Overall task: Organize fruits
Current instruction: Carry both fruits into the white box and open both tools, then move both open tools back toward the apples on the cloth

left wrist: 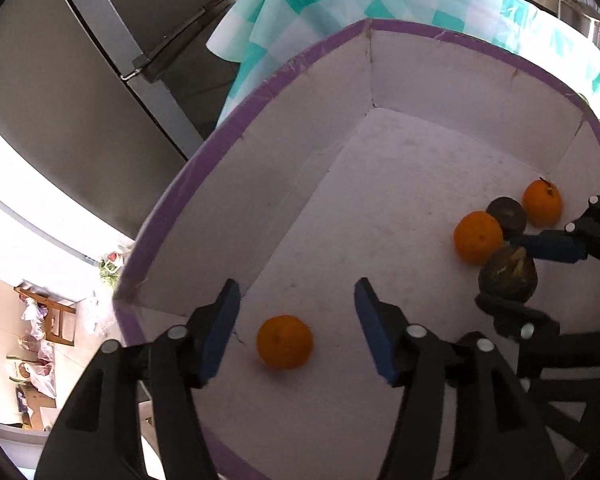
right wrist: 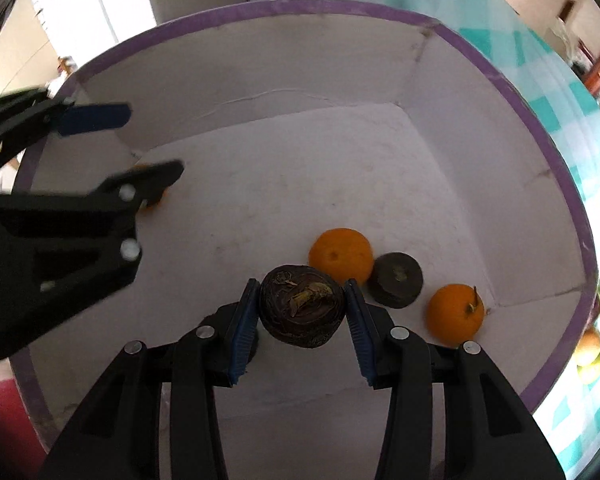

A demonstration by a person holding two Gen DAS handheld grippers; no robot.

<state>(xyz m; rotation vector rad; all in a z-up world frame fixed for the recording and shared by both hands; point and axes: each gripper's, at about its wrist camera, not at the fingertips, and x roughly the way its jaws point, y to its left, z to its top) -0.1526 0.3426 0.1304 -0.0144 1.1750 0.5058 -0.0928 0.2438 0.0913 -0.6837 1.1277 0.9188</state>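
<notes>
Right gripper (right wrist: 302,312) clamps a dark fruit (right wrist: 302,306) by its sides, low over the box (right wrist: 260,12) floor beside two oranges. Looks firm, hard-skinned, light; a mid-body hold suits it. Left gripper (left wrist: 296,312) gapes above a loose orange (left wrist: 285,342): round, rolls easily.
</notes>
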